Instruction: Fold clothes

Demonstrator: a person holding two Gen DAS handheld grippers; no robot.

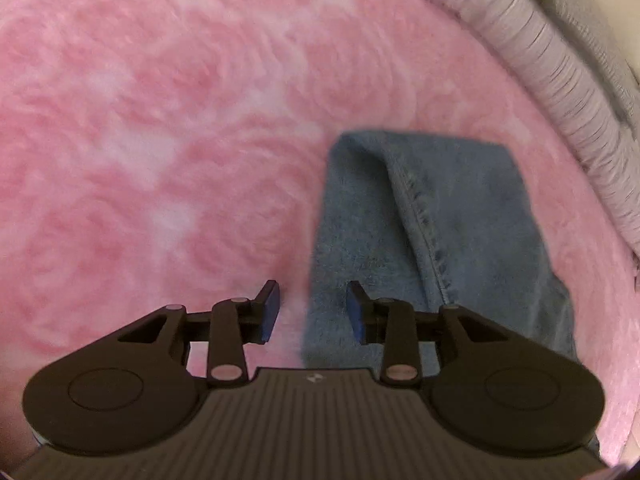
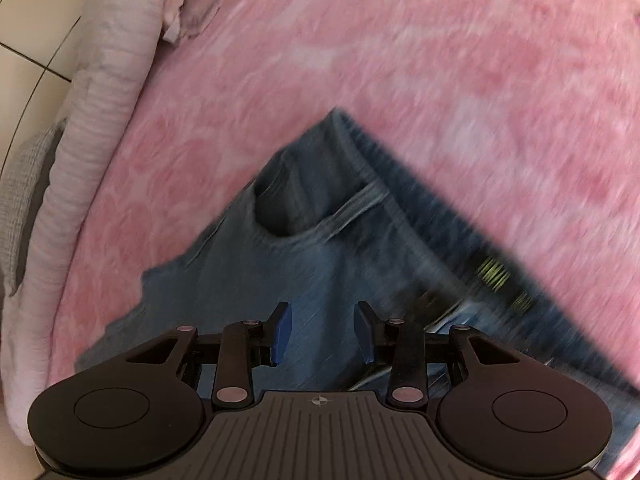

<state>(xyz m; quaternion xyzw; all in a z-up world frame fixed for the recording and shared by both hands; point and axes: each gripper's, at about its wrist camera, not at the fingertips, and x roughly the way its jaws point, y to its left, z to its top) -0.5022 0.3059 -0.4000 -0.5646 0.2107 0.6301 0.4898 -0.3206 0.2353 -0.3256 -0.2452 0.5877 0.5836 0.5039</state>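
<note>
A pair of blue jeans lies on a pink fluffy blanket. In the left wrist view a folded leg of the jeans (image 1: 432, 224) stretches away from the lower right, its stitched seam showing. My left gripper (image 1: 313, 310) hovers open over the leg's left edge, its blue pads apart with nothing pinched between them. In the right wrist view the waist end of the jeans (image 2: 320, 256) shows a front pocket and a waistband with a label. My right gripper (image 2: 323, 330) is open just above the denim, pads apart, gripping nothing.
The pink blanket (image 1: 168, 128) covers a bed. A pale ribbed cover (image 1: 560, 96) runs along the bed's edge, also seen as the ribbed cover (image 2: 96, 128) at the left of the right wrist view. Tiled floor (image 2: 28, 40) lies beyond it.
</note>
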